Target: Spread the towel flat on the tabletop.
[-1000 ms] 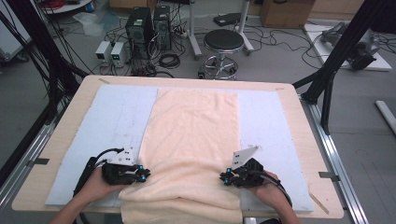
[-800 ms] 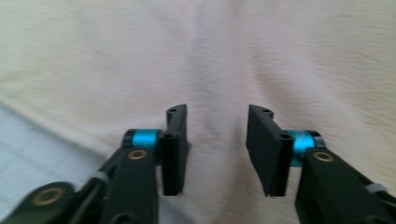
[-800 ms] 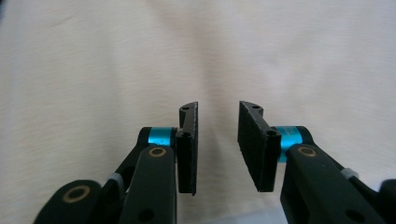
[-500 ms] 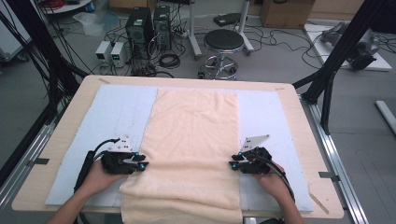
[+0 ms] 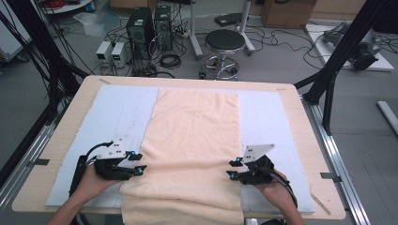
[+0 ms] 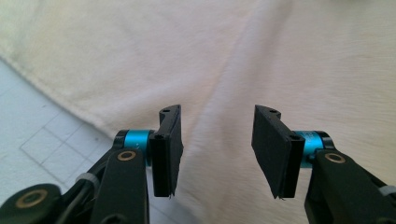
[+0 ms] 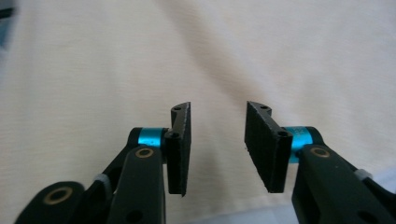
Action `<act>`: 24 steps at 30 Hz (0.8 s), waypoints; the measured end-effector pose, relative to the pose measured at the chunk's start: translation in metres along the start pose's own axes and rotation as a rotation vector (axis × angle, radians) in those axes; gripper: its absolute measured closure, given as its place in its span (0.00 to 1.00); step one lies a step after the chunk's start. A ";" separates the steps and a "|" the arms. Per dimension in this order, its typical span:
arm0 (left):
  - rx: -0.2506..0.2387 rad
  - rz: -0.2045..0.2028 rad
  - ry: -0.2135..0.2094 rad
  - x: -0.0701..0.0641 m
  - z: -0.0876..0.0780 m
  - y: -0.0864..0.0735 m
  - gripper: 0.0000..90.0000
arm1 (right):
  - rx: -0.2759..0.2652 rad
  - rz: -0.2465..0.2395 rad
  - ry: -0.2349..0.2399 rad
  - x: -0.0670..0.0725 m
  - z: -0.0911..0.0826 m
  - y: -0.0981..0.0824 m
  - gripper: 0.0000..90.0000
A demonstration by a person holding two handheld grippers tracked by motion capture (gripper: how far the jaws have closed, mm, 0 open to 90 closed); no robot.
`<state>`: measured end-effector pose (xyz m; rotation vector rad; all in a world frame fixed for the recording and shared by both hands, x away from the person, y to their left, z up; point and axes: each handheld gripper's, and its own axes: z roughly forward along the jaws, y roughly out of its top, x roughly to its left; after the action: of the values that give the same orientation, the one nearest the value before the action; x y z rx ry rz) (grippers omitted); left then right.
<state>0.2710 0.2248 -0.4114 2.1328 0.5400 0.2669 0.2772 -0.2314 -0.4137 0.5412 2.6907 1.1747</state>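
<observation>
The peach towel [image 5: 195, 140] lay lengthwise down the middle of the surface [image 5: 300, 117], its near end folded over; the left gripper [image 5: 136, 164] and right gripper [image 5: 233, 168] flanked that fold, jaws just opened, nothing between them, seemingly letting it settle.

Towel [image 5: 195, 140] is lying centre frame on the mat [image 5: 117, 112], which is lying on the table [image 5: 300, 117]. Left gripper [image 5: 138, 163] is sitting at the towel's lower-left edge, right gripper [image 5: 231, 168] lower right. Stool [image 5: 225, 42] is standing beyond, upper centre.
</observation>
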 end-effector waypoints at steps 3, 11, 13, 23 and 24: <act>-0.011 0.019 -0.032 -0.009 -0.006 -0.001 0.58 | -0.004 -0.010 0.022 0.011 0.000 -0.001 0.66; 0.141 0.070 -0.099 -0.020 0.012 -0.021 0.87 | 0.106 -0.050 0.089 0.026 0.022 -0.005 0.93; 0.150 0.068 -0.107 -0.019 0.011 -0.019 0.98 | 0.110 -0.056 0.096 0.025 0.021 -0.004 0.96; -0.055 -0.067 0.025 0.025 0.008 0.022 0.99 | 0.012 -0.065 -0.040 -0.004 -0.005 0.027 0.97; -0.045 -0.066 0.087 0.032 0.013 0.027 0.99 | 0.017 -0.058 -0.072 -0.012 -0.004 0.030 0.97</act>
<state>0.3118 0.2168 -0.3975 2.0633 0.6477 0.3326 0.2947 -0.2197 -0.3889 0.4943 2.6397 1.0964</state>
